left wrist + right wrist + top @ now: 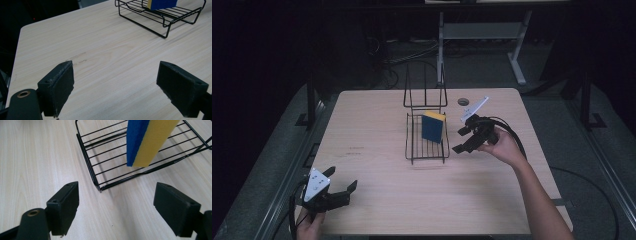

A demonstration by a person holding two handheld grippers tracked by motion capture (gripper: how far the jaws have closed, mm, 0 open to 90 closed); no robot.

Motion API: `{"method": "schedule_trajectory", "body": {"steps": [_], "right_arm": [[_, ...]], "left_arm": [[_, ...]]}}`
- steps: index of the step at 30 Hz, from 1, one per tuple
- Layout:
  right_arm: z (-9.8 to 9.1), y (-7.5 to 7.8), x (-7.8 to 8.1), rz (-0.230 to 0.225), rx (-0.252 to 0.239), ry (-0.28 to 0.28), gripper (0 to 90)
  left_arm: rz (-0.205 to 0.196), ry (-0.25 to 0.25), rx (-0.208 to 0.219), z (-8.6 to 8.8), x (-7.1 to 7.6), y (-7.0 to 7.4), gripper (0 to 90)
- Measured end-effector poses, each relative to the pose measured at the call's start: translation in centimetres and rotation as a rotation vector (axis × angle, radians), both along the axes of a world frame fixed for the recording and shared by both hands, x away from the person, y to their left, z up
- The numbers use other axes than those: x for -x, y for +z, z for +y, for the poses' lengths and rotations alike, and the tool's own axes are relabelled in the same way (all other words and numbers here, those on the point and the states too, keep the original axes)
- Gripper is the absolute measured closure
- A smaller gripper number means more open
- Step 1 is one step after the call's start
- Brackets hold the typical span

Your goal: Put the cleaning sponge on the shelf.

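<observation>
While the sponge [433,127] is standing on edge inside the black wire rack [427,150], blue face toward the person and yellow face toward the far right, the right gripper [464,140] is hovering just beside the rack's right side, its jaws spread wide and gripping nothing; in the right gripper view the sponge [147,141] is rising tilted above the rack's bars, and the rack's near corner [98,186] is lying between and ahead of the two open jaws, with bare wood showing under them; the rack is sitting near the middle of the table [377,125], its tall wire back pointing toward the far edge, leaving wide open tabletop to its left and in front of it, and a narrower strip to its right where the right hand [502,147] is working; a small round grommet [463,101] is lying near the far edge behind that gripper; the left gripper [343,194] is resting low at the near left corner, close to the table's front edge, well apart from the rack, its jaws also standing wide apart and empty; in the left gripper view, plain wood is stretching ahead to the rack [160,15] at the top right, and the table's left edge is running close on the left.
</observation>
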State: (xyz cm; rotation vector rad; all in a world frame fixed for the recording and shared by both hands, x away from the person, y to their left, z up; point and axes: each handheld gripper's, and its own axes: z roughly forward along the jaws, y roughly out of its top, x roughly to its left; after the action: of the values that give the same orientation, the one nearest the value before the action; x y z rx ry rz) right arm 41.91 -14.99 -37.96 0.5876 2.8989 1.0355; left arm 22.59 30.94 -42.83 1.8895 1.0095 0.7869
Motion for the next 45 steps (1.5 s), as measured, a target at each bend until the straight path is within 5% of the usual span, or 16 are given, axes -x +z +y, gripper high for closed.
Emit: {"method": "schedule_trajectory", "body": {"steps": [18, 45], "right_arm": [[-1.3, -0.6, 1.7, -0.009, 0.0, -0.011, 20.7], [-4.2, -3.7, 4.8, 0.023, -0.008, -0.04, 19.9]], "left_arm": [[0.002, 0.001, -0.001, 0.0, -0.1, -0.1, 13.9], [0.009, 0.002, -0.004, -0.1, -0.1, -0.2, 13.9]]}}
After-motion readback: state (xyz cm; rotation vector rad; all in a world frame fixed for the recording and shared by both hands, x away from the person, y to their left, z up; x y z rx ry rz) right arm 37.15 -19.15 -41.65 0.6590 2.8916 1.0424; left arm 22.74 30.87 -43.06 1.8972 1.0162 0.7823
